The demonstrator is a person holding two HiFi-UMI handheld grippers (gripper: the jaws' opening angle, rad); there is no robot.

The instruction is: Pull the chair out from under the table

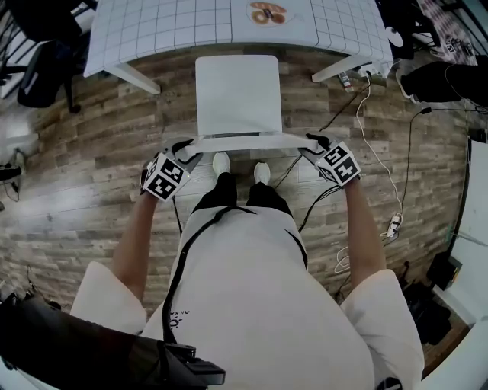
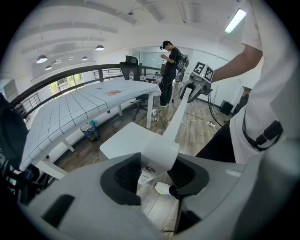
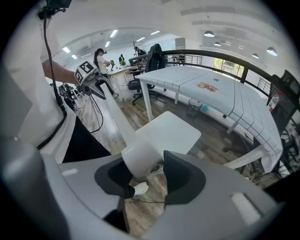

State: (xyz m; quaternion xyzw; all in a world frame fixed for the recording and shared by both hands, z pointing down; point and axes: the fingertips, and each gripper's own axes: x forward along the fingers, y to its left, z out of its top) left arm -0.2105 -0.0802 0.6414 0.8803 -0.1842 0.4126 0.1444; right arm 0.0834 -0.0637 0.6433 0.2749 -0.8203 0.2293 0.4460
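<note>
- My left gripper (image 2: 152, 172) is clamped on the left end of the backrest rail (image 1: 244, 142). In the left gripper view the white corner sits between the two dark pads and touches both.
- My right gripper (image 3: 140, 172) holds the right end of that rail the same way, with the rounded white corner pinched between its pads.
- In the head view the grippers sit at the 9 and 3 o'clock ends of the rail, so its long axis runs straight across me from 9 to 3. Neither hand is nearer; both are level with each other.
- From the rail, the chair (image 1: 238, 95) runs out toward 12. The far edge of its seat just meets the near edge of the table (image 1: 152, 30), and most of the seat shows over bare wood floor, so I judge the chair nearly out.
- The pull has to go toward 6, at my shoes (image 1: 221, 162). I would draw both ends evenly, because a lead on one side would swing the seat toward a table leg (image 1: 133, 76) at 10 or its twin at 2.
- Only the head view shows the matched hold and the plate (image 1: 268, 13) on the table at 12. It hides the pads.
- Only the gripper views show pad contact. Each also shows the other gripper at the rail's far end, and the left one shows a person (image 2: 169, 70) standing beyond the table.
- Cables (image 1: 374, 145) lie on the floor at about 2 o'clock, off the pull line.
</note>
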